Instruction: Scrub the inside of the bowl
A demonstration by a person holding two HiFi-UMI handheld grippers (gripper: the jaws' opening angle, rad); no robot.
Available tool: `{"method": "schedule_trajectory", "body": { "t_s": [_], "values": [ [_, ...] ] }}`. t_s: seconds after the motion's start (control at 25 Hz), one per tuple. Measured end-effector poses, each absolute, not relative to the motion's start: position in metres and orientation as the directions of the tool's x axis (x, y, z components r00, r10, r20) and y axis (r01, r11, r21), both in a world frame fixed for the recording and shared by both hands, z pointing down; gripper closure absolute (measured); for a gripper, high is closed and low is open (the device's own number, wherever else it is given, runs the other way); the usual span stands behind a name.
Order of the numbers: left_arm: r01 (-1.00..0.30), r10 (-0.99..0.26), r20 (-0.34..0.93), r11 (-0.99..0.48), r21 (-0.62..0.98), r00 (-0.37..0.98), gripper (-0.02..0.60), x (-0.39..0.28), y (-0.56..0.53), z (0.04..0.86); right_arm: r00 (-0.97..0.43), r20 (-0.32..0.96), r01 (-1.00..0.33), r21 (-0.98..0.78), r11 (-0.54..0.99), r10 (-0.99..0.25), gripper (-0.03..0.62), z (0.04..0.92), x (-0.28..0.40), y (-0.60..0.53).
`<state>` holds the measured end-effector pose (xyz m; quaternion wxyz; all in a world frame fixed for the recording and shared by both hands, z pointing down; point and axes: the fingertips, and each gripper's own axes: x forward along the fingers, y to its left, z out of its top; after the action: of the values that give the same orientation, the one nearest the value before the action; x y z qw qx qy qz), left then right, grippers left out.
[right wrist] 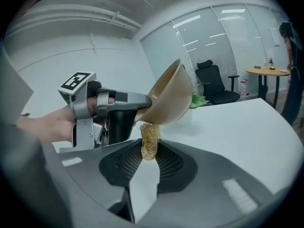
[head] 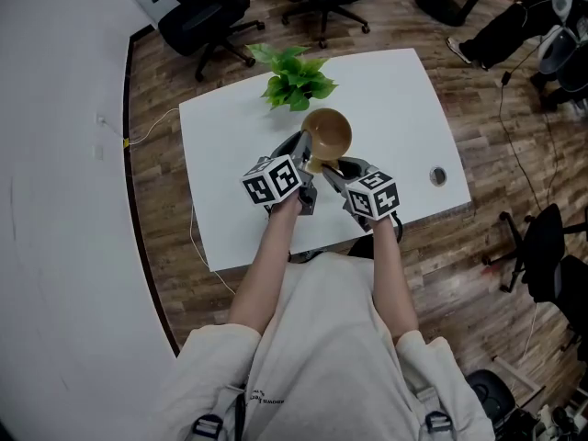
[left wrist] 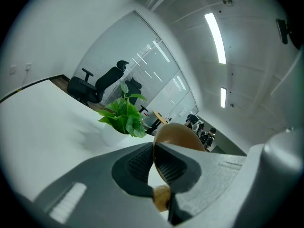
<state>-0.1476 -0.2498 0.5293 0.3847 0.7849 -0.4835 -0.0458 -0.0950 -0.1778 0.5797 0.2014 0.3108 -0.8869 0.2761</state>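
A tan bowl (head: 328,133) is held tilted above the white table (head: 395,99), its rim pinched by my left gripper (head: 307,151), which is shut on it. In the left gripper view the bowl's rim (left wrist: 176,133) runs between the dark pads. My right gripper (head: 331,168) is shut on a straw-coloured scrubber (right wrist: 149,141), which sits just under the bowl (right wrist: 170,99). The left gripper (right wrist: 124,101) shows in the right gripper view, holding the bowl's edge. The scrubber (left wrist: 161,197) also peeks out low in the left gripper view.
A potted green plant (head: 296,77) stands just behind the bowl on the table. A round cable hole (head: 437,175) is near the table's right edge. Black office chairs (head: 200,16) stand beyond the table on the wooden floor.
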Motion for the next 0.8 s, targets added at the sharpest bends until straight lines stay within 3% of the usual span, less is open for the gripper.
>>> {"method": "schedule_trajectory", "body": {
  "t_s": [0.36,0.8],
  "values": [
    [-0.759,-0.776,0.392,-0.166,0.630,0.495,0.563,-0.161,-0.243,0.570,-0.652,0.533,-0.751,-0.359,0.554,-0.539,0.485,0.584,-0.051,-0.184],
    [-0.820,-0.588,0.620,-0.139,0.555,0.519,0.563,-0.138,-0.201,0.661,-0.451,0.589,-0.892,-0.303,0.334,-0.670,0.485,0.599,0.029,-0.164]
  ]
}}
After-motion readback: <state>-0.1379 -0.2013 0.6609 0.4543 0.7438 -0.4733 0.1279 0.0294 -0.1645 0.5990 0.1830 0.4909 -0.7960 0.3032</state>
